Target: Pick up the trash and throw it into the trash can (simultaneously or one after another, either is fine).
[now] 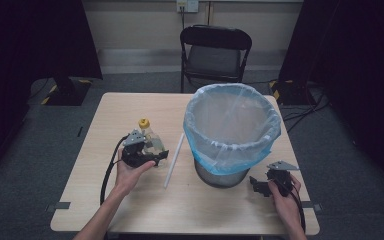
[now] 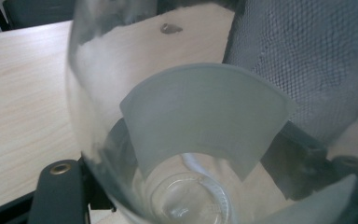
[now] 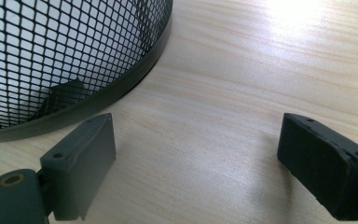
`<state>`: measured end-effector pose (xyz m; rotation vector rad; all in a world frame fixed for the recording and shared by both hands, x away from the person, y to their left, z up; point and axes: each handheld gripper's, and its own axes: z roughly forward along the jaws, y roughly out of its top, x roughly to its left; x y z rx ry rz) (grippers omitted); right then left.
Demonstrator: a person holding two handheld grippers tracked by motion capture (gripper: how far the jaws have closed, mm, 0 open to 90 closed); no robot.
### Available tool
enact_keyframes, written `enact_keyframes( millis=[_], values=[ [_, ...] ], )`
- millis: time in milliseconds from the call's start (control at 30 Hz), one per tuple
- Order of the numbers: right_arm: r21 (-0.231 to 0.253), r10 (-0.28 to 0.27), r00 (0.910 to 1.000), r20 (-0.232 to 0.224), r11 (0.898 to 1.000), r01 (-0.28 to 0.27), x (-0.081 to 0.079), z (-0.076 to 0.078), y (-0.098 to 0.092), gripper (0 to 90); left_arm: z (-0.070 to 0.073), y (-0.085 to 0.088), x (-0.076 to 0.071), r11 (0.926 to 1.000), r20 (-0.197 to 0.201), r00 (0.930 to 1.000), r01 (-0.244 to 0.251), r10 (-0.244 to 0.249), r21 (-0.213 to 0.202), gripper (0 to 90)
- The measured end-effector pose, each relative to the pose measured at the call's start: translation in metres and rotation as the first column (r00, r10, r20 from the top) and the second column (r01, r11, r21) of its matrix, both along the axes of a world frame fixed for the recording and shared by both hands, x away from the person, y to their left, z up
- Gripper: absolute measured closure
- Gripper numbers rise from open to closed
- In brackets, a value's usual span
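A clear plastic bottle with a yellow cap is tilted over the table's left half, and my left gripper is shut on its body. In the left gripper view the bottle with its pale label sits between the black jaws of the left gripper. A mesh bin lined with a translucent blue-edged bag stands to the right of centre. Low by the bin's right side, my right gripper is open with nothing in it. In its own view, bare wood lies between the jaws of the right gripper, beside the bin's mesh wall.
A thin white stick lies on the wooden table between the bottle and the bin. A black folding chair stands beyond the far edge. Cables trail from both grippers toward the near edge.
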<state>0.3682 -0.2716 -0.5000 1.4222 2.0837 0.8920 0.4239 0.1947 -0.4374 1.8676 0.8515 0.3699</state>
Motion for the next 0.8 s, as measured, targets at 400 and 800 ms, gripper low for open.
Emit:
enact_keyframes(
  millis=[400,800],
  values=[
    [0.0,0.0,1.0,0.0,1.0,0.0,0.0,0.0,0.0,10.4,0.02,0.01,-0.003,0.9981,0.027,0.9996,-0.002,0.004,-0.062,27.9],
    [0.0,0.001,1.0,0.001,1.0,-0.001,0.0,0.0,0.0,10.4,0.041,0.017,-0.007,0.995,0.063,0.9979,-0.01,0.016,-0.099,27.9]
  ],
)
